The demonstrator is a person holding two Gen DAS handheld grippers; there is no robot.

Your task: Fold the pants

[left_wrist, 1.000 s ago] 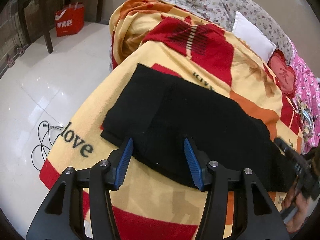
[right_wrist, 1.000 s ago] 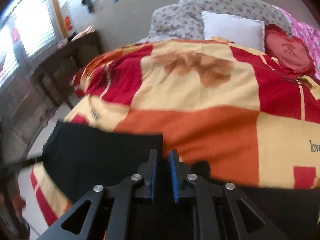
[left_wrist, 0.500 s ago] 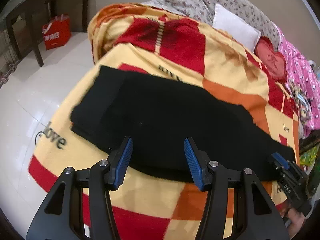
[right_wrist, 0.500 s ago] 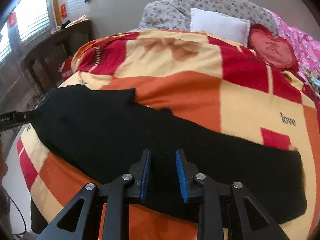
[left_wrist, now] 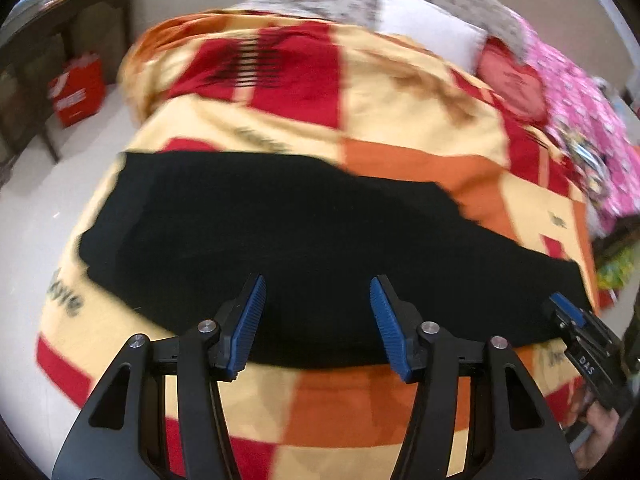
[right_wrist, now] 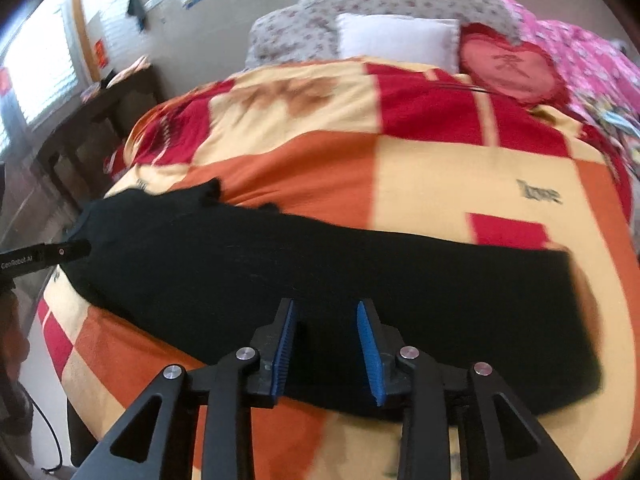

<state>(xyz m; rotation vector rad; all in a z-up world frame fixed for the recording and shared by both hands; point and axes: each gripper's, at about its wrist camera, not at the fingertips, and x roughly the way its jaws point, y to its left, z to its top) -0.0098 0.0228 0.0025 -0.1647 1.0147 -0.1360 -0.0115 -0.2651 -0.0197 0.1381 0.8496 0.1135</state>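
Note:
The black pants (left_wrist: 304,240) lie flat and stretched lengthwise across the near part of a bed, on a red, orange and yellow blanket (left_wrist: 400,100). They also show in the right wrist view (right_wrist: 320,272). My left gripper (left_wrist: 316,320) is open and empty, just above the pants' near edge. My right gripper (right_wrist: 326,344) is open and empty over the pants' near edge; it also shows at the right edge of the left wrist view (left_wrist: 568,316). The tip of the left gripper shows at the left of the right wrist view (right_wrist: 60,254).
Pillows (right_wrist: 396,40) and a red heart cushion (right_wrist: 508,66) lie at the head of the bed. A pink quilt (left_wrist: 580,112) runs along the right side. A dark wooden table (right_wrist: 100,120) and a red bag (left_wrist: 78,94) stand on the white floor to the left.
My right gripper let go of the pants and opened wider. Both grippers drew back from the pants, which now lie spread out long on the blanket.

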